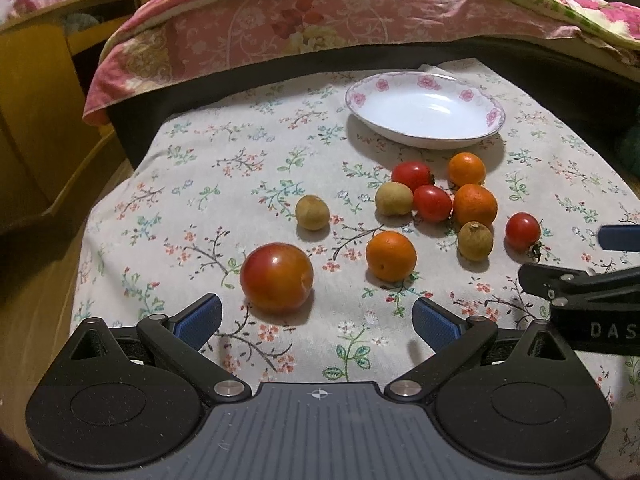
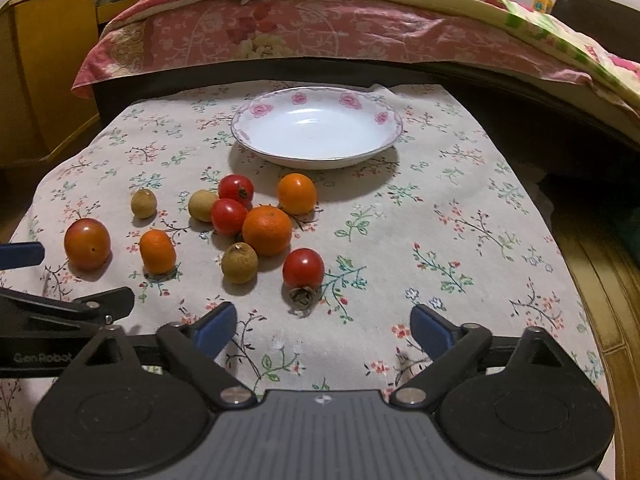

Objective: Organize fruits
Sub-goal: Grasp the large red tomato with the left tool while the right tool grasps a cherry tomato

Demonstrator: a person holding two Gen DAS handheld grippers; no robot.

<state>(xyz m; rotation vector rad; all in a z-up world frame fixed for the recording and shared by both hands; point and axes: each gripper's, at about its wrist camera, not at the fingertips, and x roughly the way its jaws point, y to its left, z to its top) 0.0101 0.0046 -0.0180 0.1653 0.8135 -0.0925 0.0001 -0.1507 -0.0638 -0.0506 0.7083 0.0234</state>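
Observation:
A white plate with a pink flower rim (image 1: 490,100) (image 2: 384,118) stands empty at the back of the floral cloth. In front of it lie several fruits: small red tomatoes (image 1: 432,203) (image 2: 303,267), oranges (image 1: 391,255) (image 2: 267,230), brown longans (image 1: 312,212) (image 2: 239,262), and one larger red-orange tomato (image 1: 277,277) (image 2: 87,244). My left gripper (image 1: 318,320) is open and empty, just short of the large tomato. My right gripper (image 2: 322,328) is open and empty, just short of the nearest small tomato.
The floral cloth (image 1: 224,184) (image 2: 460,208) covers a small table. A bed with a pink floral quilt (image 1: 280,28) (image 2: 320,28) runs behind it. A yellow wooden cabinet (image 1: 36,120) (image 2: 44,80) stands at the left. Each gripper shows at the other view's edge.

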